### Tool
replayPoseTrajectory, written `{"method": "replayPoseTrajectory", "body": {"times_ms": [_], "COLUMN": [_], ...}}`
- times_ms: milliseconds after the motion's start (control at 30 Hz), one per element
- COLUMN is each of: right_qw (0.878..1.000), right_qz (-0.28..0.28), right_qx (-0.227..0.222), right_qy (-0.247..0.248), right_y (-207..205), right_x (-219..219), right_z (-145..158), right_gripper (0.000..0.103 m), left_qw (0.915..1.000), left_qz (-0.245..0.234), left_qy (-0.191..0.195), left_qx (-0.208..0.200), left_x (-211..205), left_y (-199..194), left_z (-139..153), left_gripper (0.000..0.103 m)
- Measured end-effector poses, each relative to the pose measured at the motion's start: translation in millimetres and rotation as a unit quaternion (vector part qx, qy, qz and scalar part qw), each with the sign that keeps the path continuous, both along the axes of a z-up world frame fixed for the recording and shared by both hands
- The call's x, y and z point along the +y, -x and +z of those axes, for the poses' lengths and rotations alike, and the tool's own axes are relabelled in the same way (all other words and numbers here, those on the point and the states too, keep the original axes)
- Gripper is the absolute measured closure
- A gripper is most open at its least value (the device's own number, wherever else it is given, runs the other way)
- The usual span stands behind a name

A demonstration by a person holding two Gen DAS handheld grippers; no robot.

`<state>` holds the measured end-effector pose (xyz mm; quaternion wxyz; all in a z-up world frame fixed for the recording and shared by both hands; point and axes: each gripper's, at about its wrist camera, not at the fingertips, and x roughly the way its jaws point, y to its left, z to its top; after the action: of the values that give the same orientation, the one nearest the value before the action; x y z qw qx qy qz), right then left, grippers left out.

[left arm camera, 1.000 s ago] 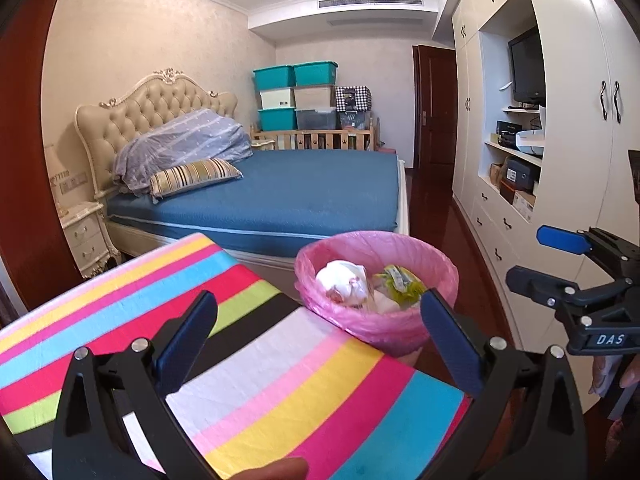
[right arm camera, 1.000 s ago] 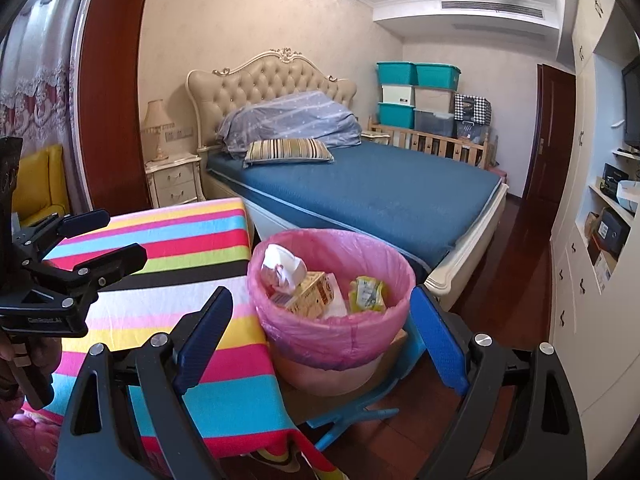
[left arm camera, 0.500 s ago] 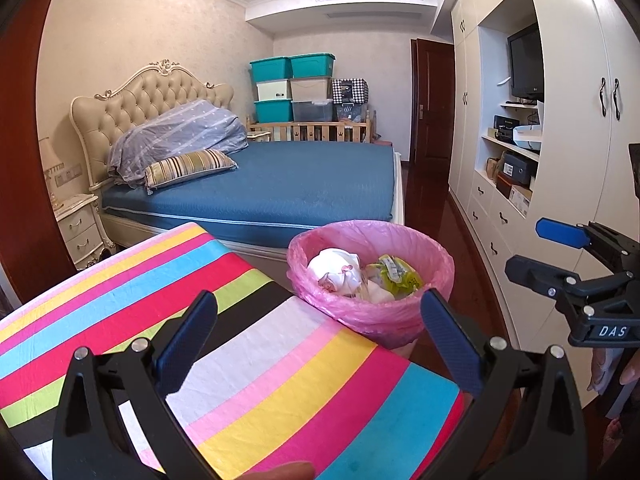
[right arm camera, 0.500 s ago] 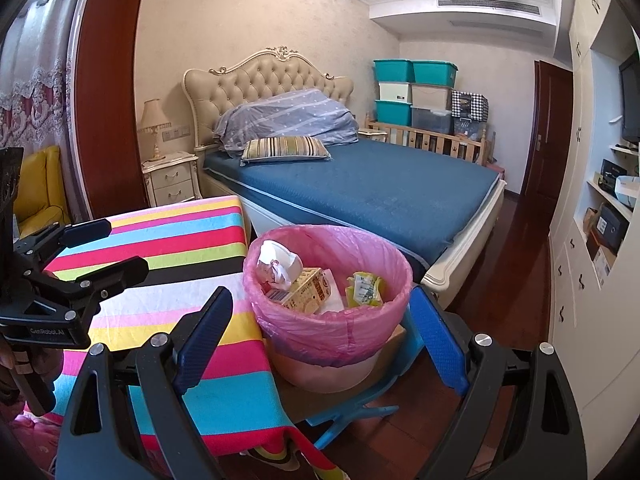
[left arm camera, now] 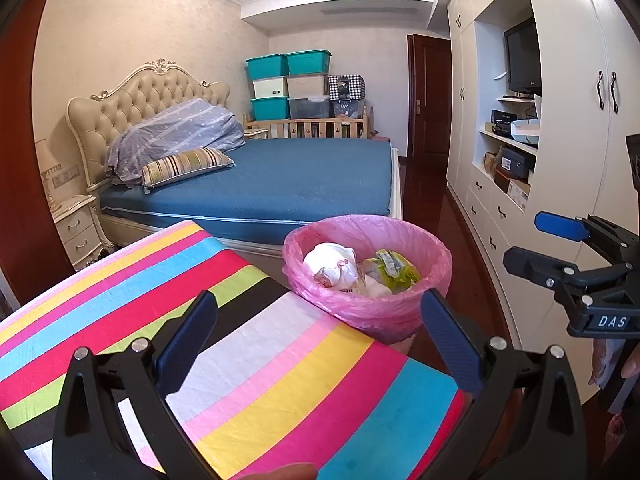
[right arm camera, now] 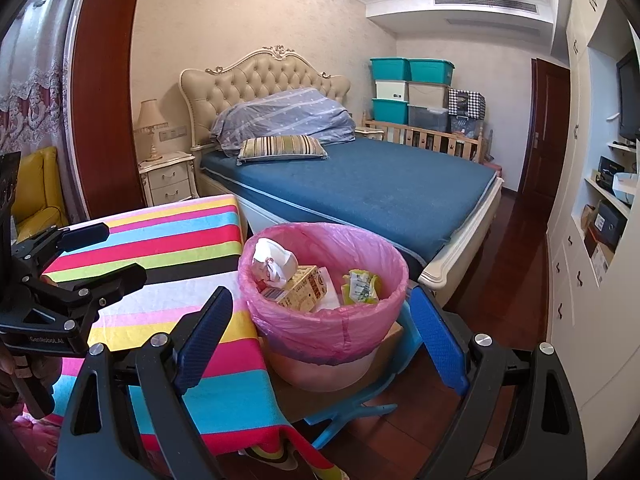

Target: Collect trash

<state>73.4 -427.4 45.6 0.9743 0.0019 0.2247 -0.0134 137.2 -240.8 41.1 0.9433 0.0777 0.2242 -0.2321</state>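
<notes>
The trash bin (right arm camera: pixel 324 300), lined pink, stood just right of my striped worktop (right arm camera: pixel 168 264), holding crumpled tissue (right arm camera: pixel 272 260), a carton (right arm camera: pixel 302 290) and a green wrapper (right arm camera: pixel 360 286). I held both the left claw (left arm camera: pixel 320 344) and right claw (right arm camera: pixel 324 336) released and empty. The bed (right arm camera: pixel 360 184) lay beyond.

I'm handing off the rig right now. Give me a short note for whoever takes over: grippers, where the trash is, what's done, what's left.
Left gripper: open, empty, over the striped tablecloth.
Right gripper: open, empty, facing the bin.
Pink-lined bin: beside the table, holding crumpled tissue, a carton and a green wrapper.
Done: those pieces are binned.
Left: no loose trash visible on the cloth; check out of view.
</notes>
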Motion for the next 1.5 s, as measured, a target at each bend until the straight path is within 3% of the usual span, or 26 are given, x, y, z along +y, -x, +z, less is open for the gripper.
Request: {"method": "replayPoseTrajectory", "body": {"times_ms": [1500], "right_qw": [1.000], "right_qz": [0.002], "right_qx": [0.001], "right_qy": [-0.003], "right_y": [-1.6], "right_x": [1.2], "right_z": [-4.0], "right_gripper": [0.018], "left_qw": [1.0000], "left_qz": [-0.003], "left_qy": [-0.004], "left_qx": [0.002], "left_x": [-0.1], "left_y": [-0.2], "left_z": [-3.2], "left_gripper": [0.005]}}
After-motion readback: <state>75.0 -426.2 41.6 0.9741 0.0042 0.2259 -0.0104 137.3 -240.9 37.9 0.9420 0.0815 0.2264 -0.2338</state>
